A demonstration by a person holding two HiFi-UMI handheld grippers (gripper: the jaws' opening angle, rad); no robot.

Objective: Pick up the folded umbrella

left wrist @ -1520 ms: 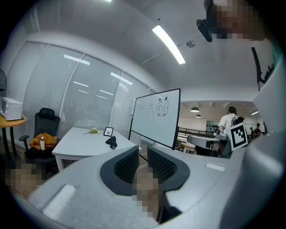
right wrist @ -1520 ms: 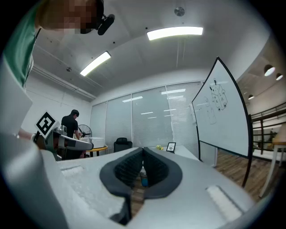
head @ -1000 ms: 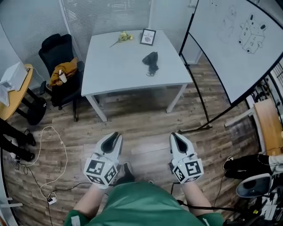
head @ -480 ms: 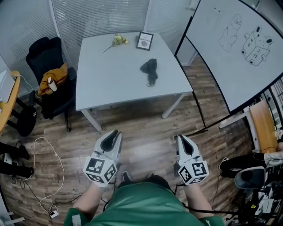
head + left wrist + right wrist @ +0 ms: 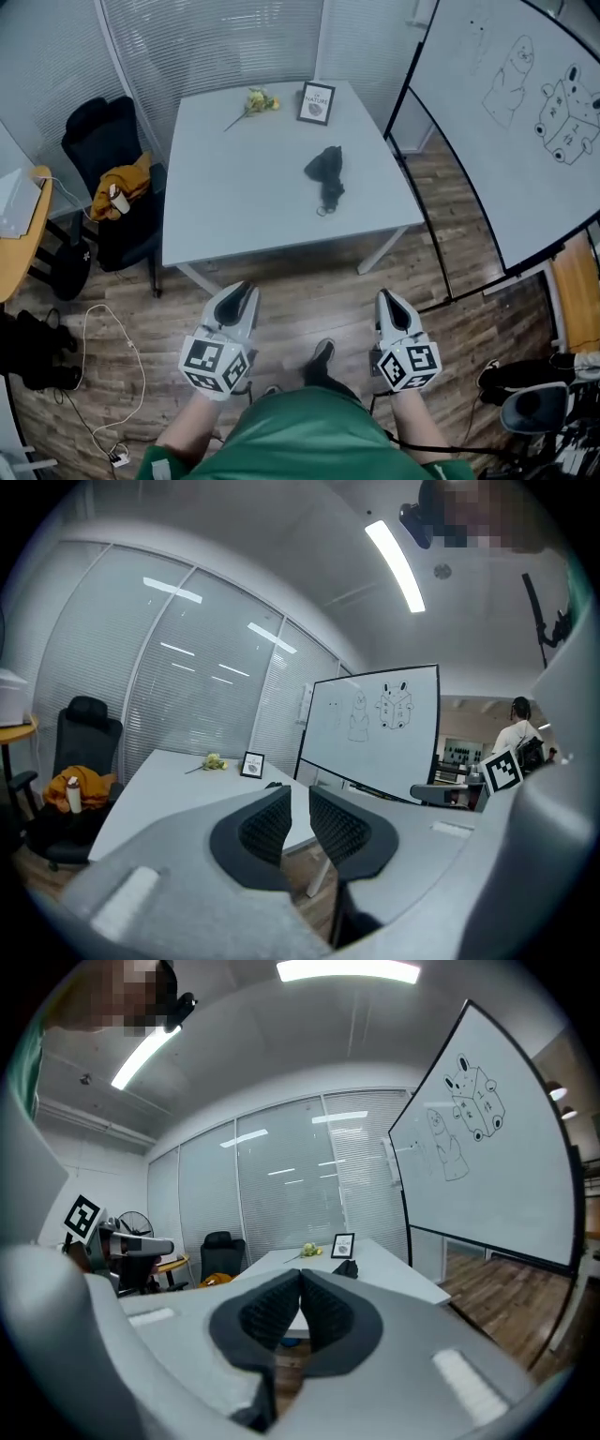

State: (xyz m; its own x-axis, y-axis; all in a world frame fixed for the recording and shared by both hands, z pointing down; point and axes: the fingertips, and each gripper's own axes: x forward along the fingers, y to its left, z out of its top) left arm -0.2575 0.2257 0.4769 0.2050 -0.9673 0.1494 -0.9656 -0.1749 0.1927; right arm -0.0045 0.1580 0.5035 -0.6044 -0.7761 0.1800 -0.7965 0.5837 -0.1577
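Observation:
The folded black umbrella [image 5: 326,172] lies on the right half of the grey table [image 5: 244,197], its strap loop toward the near edge. Both grippers hang over the wood floor short of the table, well apart from the umbrella. My left gripper [image 5: 240,292] points at the table's near edge, jaws shut with nothing between them. My right gripper [image 5: 388,302] is also shut and empty. In the left gripper view the umbrella [image 5: 274,784] peeks just above the left gripper [image 5: 300,793]. In the right gripper view the umbrella [image 5: 346,1267] shows right of the right gripper [image 5: 300,1275].
A framed picture [image 5: 317,103] and a yellow flower [image 5: 257,100] sit at the table's far edge. A black chair [image 5: 98,131] with orange cloth stands to the left, a whiteboard [image 5: 506,112] on a stand to the right. A white cable [image 5: 98,323] lies on the floor.
The table and umbrella have drawn nearer and lower in the head view as the person walked forward. Both grippers stay shut and empty.

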